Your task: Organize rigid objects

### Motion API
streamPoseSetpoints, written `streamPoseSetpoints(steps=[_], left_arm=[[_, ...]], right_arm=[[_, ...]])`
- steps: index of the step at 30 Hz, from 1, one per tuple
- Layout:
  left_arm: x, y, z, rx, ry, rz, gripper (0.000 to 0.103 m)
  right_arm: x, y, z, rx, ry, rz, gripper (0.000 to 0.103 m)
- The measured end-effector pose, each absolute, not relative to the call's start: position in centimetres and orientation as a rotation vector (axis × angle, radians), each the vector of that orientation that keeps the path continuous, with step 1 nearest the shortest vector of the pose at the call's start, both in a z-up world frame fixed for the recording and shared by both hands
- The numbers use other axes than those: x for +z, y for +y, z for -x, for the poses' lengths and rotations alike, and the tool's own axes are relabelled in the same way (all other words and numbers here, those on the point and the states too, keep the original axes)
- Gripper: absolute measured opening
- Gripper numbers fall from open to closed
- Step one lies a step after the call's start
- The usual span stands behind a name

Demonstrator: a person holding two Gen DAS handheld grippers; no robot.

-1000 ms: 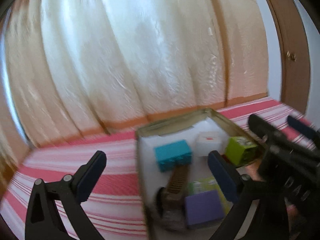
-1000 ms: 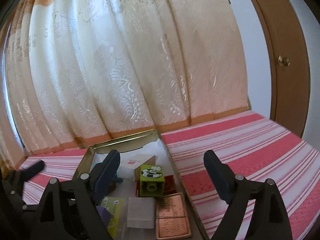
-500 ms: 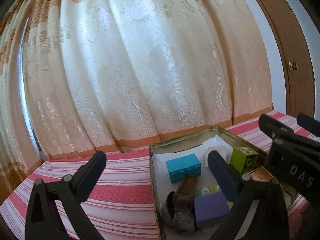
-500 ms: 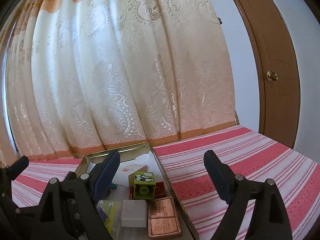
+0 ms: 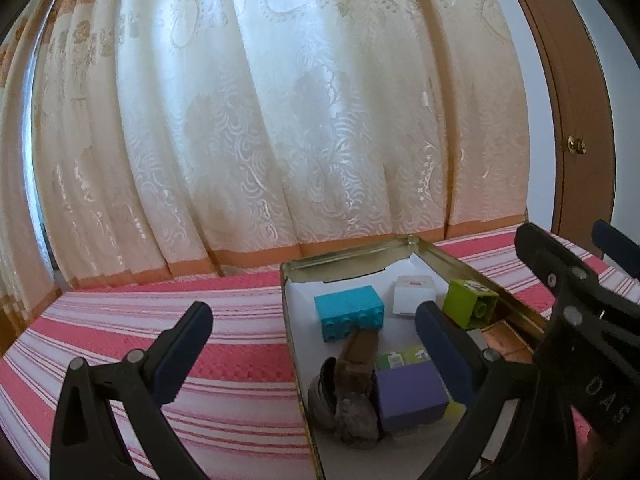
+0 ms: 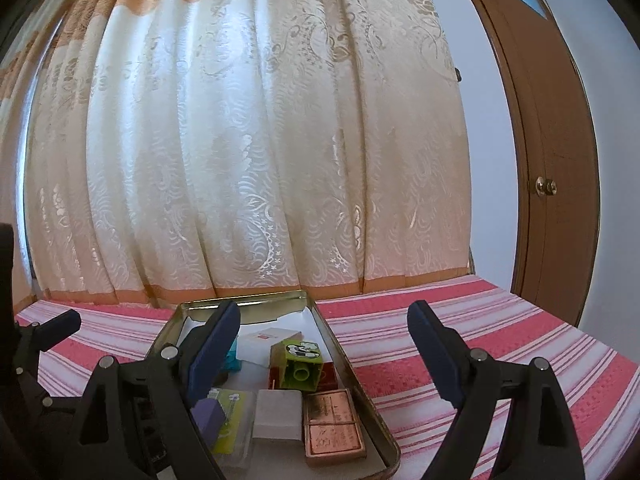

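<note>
- Both tongs are gaping wide, gripping nothing: left gripper (image 5: pixel 312 344), right gripper (image 6: pixel 324 344), hovering at the metal tin (image 6: pixel 340 356).
- Blocks and boxes are sitting inside it, green block (image 6: pixel 298 366) included; sorting looks nearly done, next needing a check for strays.
- Striped pink cloth (image 6: pixel 460 344) is covering the surface; curtain (image 6: pixel 260 140), door (image 6: pixel 552 160) behind.

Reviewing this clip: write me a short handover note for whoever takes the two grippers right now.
Left gripper: open, empty, hovering at the metal tin tray's left edge.
Right gripper: open, empty, above the tray's right rim.
In the tray: turquoise toy brick, lime green toy brick, purple box, white box, copper-coloured embossed box, grey-white block.
Done: no rigid item shows loose on the red striped cloth.
Left: confirm nothing remains out of view; tidy if wanted.
</note>
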State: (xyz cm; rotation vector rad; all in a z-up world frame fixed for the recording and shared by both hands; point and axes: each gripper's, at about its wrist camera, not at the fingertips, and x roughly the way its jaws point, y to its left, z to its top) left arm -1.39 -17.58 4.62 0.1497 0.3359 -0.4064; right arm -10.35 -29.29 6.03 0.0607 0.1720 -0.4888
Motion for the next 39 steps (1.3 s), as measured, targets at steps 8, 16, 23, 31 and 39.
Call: streamPoseSetpoints(steps=[8, 16, 23, 31, 39], left_arm=[[4.7, -17.0, 1.6, -0.409, 0.342, -0.119, 0.103], [4.7, -16.6, 1.8, -0.411, 0.347, -0.113, 0.103], [4.7, -16.3, 2.4, -0.409, 0.346, -0.108, 0.103], [4.9, -15.9, 3.4, -0.416, 0.307, -0.110, 0.103], [5.0, -15.5, 3.8, -0.417, 0.305, -0.097, 0.103]], right_arm=[[6.2, -28.9, 11.3, -0.501, 0.139, -0.062, 0.087], [6.4, -27.7, 12.1, -0.502, 0.111, -0.032, 0.087], [6.6, -27.0, 12.8, -0.511, 0.082, -0.015, 0.094], [6.6, -26.3, 13.5, -0.515, 0.058, 0.003, 0.097], [6.6, -26.2, 13.9, -0.519, 0.050, -0.001, 0.097]])
